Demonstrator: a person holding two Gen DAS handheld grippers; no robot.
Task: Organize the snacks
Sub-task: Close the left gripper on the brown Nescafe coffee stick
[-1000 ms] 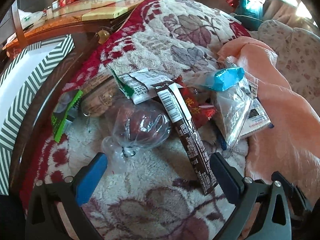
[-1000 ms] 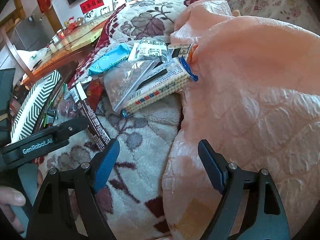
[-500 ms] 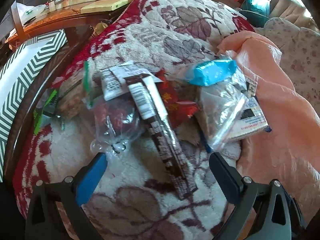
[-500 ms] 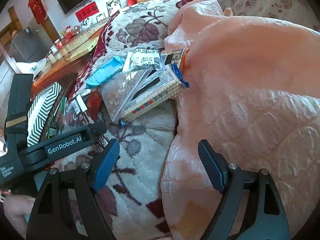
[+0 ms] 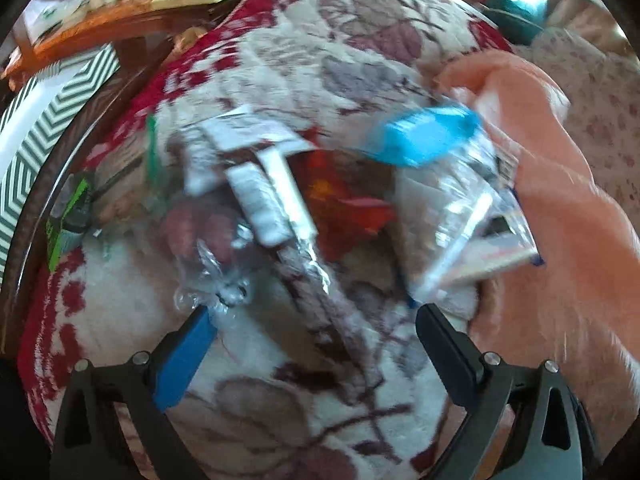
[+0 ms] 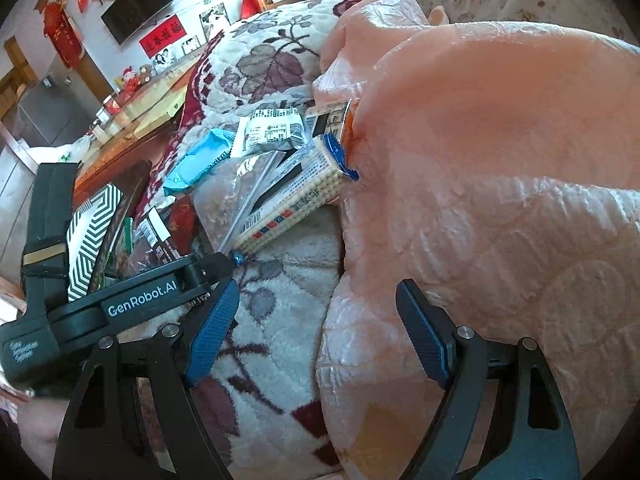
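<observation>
My left claw (image 5: 312, 332) hangs wide apart at the bottom of its frame, nothing between its fingers, over a flowered blanket (image 5: 280, 392) with a bare stretch straight ahead. That picture is smeared, so fine detail is lost. Just past my left finger sits the knotted end of a clear bag (image 5: 212, 264) with something reddish inside; I cannot tell whether finger and bag touch. A long dark bar (image 5: 296, 236) runs from the middle of the frame down toward the gap between my fingers. Right of it lie a red packet (image 5: 344, 208), a blue packet (image 5: 424, 136) in the upper right, and below that a see-through bag (image 5: 452, 232) near my right finger. A green wrapper (image 5: 66, 224) sits at the left edge, by a box with green-and-white zigzags (image 5: 36, 128).

My right claw (image 6: 318, 332) is also spread wide and empty, low in its frame. Its left finger is over the blanket, its right finger over a peach quilt (image 6: 500, 160) filling the right half. The quilt's edge runs up the middle, touching a cracker pack (image 6: 296, 204) and a grey packet (image 6: 276, 132) in the centre. My left claw crosses the lower left there.
</observation>
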